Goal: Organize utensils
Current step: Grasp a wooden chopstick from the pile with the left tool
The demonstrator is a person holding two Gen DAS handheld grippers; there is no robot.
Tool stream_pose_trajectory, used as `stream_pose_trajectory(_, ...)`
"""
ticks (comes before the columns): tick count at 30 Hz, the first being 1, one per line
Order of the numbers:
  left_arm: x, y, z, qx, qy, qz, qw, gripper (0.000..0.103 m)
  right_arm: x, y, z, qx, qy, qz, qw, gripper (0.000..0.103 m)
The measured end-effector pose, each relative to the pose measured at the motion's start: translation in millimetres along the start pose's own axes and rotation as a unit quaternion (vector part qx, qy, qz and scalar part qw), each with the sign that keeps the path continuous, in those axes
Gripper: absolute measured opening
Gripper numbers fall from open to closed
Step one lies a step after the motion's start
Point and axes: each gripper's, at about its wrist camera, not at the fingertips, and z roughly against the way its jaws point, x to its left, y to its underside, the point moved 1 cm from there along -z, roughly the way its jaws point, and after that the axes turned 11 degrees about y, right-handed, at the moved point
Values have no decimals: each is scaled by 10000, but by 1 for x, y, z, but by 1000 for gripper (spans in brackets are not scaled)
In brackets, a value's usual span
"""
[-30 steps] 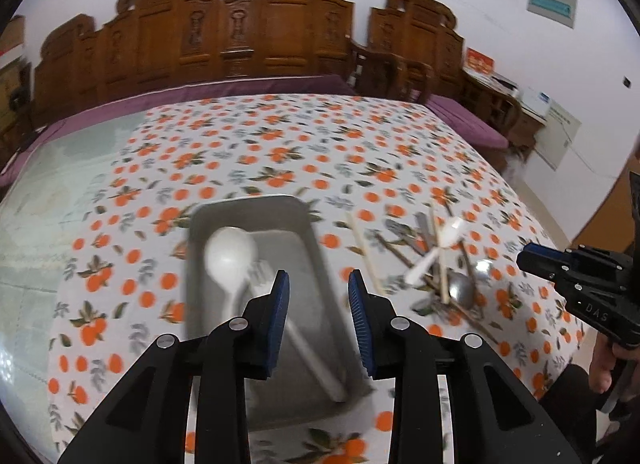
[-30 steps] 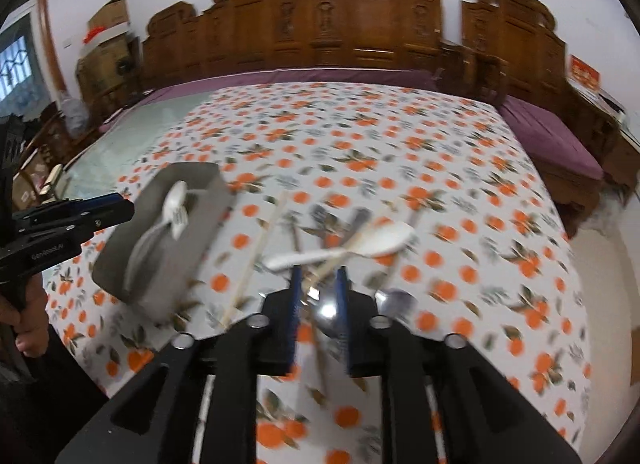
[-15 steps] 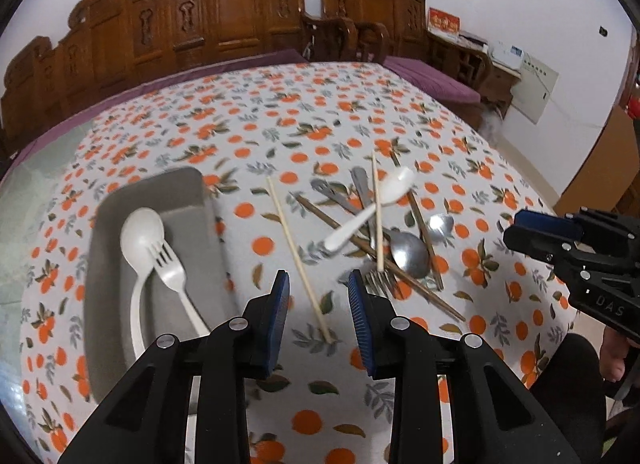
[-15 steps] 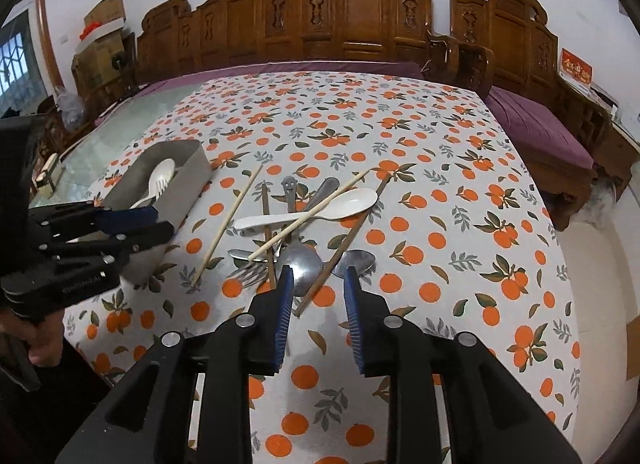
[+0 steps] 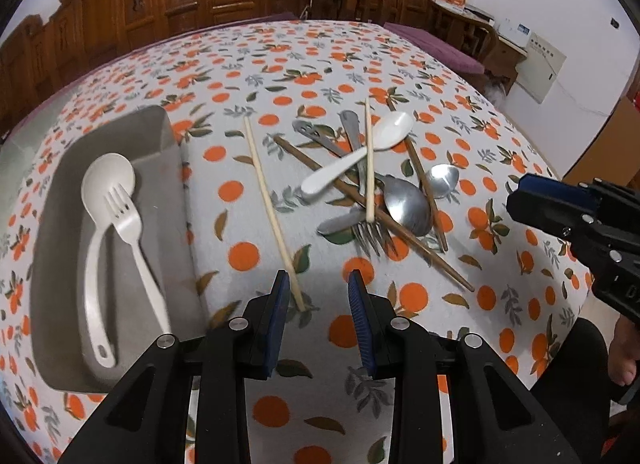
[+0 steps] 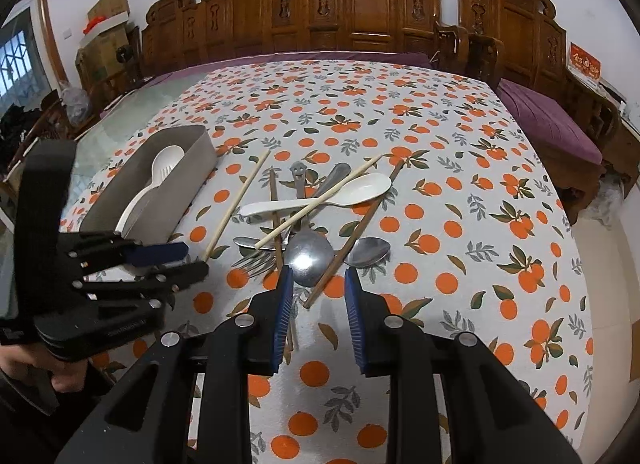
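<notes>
left gripper: open, empty, pale chopstick tip between the jaws
right gripper: open, empty, spoon at 12
tray: white spoon and fork inside

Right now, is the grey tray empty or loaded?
Loaded, though sparsely. The grey tray holds a white plastic spoon and a white plastic fork, lying side by side. The other utensils are outside it, on the tablecloth.

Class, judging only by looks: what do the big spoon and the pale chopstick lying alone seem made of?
Big spoon: probably polished steel; grey, with a bright glare spot. Pale chopstick: likely bamboo or light wood; matte cream, no shine, though plastic cannot be excluded.
</notes>
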Motion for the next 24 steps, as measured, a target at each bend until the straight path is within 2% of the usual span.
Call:
stream_pose_trajectory(4,-4,3,-7,48,-126,-46,9999,25,0,0,0,-7,-11,-3,10000,32)
stream_pose_trajectory(8,2,5,-15,88,-229,88,9997,22,0,0,1,-7,-14,-11,10000,32)
stream_pose_trajectory(13,12,5,-17,83,-234,291,9993,13,3,1,0,0,-34,26,10000,33)
stream_pose_trajectory(20,9,6,-18,126,-383,165,9991,13,5,3,-2,26,-44,47,10000,33)
stream_pose_trajectory(21,9,7,-18,130,-413,151,9989,7,6,3,-2,28,-41,54,10000,33)
stream_pose_trajectory(24,13,6,-16,150,-317,239,9991,4,6,3,-3,39,-35,47,10000,33)
